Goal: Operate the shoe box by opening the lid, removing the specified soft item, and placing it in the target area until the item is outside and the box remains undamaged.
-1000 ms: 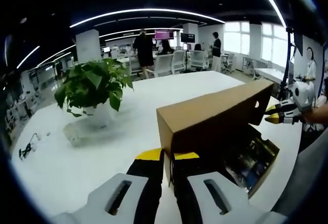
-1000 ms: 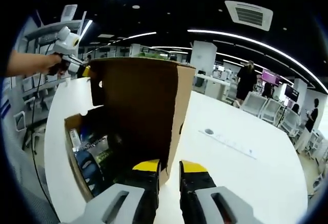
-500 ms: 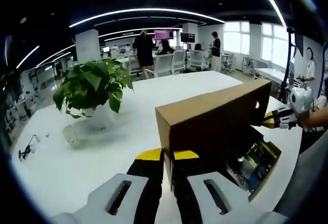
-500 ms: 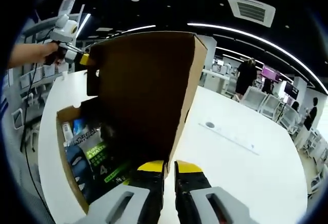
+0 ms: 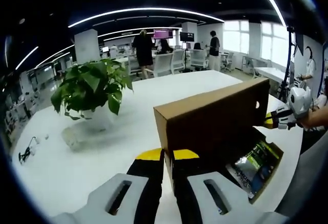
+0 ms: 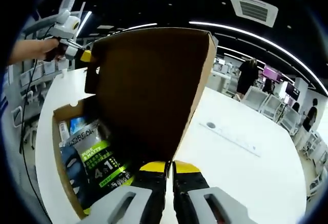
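Observation:
The brown cardboard shoe box (image 5: 259, 175) lies on the white table with its lid (image 5: 212, 119) swung up on edge. My left gripper (image 5: 168, 157) is shut on the lid's near corner. My right gripper (image 6: 169, 166) is shut on the lid's (image 6: 154, 90) other end, and it also appears as the yellow-tipped right gripper (image 5: 274, 120) at the far corner. The left gripper (image 6: 77, 54), held by a hand, appears at the far top corner. Inside the box lie soft packets, the top one a grey and green pouch (image 6: 97, 160), also seen as a pouch (image 5: 253, 162).
A potted green plant (image 5: 92, 88) stands on the white table (image 5: 102, 152), left of the box. A black cable (image 5: 25, 149) lies near the table's left edge. A small round mark (image 6: 210, 125) is on the tabletop. People and office chairs (image 5: 164, 62) are far behind.
The lid has swung further up and back with both grippers on it. More of the packets inside the box now shows.

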`<action>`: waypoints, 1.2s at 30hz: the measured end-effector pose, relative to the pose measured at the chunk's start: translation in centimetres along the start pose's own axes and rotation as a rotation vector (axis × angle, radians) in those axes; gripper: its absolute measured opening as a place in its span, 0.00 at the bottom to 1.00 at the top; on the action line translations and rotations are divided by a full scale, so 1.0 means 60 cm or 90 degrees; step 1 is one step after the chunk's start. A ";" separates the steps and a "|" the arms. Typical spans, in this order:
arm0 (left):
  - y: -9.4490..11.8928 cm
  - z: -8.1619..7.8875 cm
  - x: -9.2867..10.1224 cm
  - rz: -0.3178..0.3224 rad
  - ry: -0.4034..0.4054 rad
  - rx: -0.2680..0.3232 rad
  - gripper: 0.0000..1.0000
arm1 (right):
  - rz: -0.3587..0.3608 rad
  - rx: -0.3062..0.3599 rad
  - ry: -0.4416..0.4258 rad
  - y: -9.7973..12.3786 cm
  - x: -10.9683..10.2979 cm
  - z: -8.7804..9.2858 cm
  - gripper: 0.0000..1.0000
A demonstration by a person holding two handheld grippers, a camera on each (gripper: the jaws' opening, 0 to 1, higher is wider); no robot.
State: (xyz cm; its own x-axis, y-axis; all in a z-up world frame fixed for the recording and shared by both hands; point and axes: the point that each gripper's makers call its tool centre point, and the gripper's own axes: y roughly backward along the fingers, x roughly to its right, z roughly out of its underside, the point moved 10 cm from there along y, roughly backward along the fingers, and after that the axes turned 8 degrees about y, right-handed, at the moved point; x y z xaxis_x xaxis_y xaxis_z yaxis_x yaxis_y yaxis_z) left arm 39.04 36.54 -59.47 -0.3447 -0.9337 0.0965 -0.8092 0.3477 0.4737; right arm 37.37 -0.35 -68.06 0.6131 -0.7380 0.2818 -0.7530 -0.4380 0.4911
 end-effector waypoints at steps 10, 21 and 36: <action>-0.013 0.001 -0.008 0.005 0.003 0.010 0.04 | 0.004 -0.004 -0.013 -0.002 0.004 0.000 0.00; -0.019 0.021 -0.014 0.006 0.024 0.013 0.09 | 0.000 -0.011 -0.003 -0.004 0.002 0.001 0.00; -0.025 0.102 -0.010 -0.002 0.044 -0.040 0.10 | 0.001 -0.014 -0.006 -0.002 0.000 -0.002 0.00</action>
State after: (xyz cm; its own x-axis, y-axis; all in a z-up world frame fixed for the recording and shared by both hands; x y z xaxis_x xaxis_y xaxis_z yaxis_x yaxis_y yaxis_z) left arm 37.54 37.09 -65.57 -0.3065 -0.9393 0.1540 -0.7785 0.3405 0.5273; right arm 37.50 -0.26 -68.04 0.6091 -0.7439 0.2749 -0.7488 -0.4252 0.5085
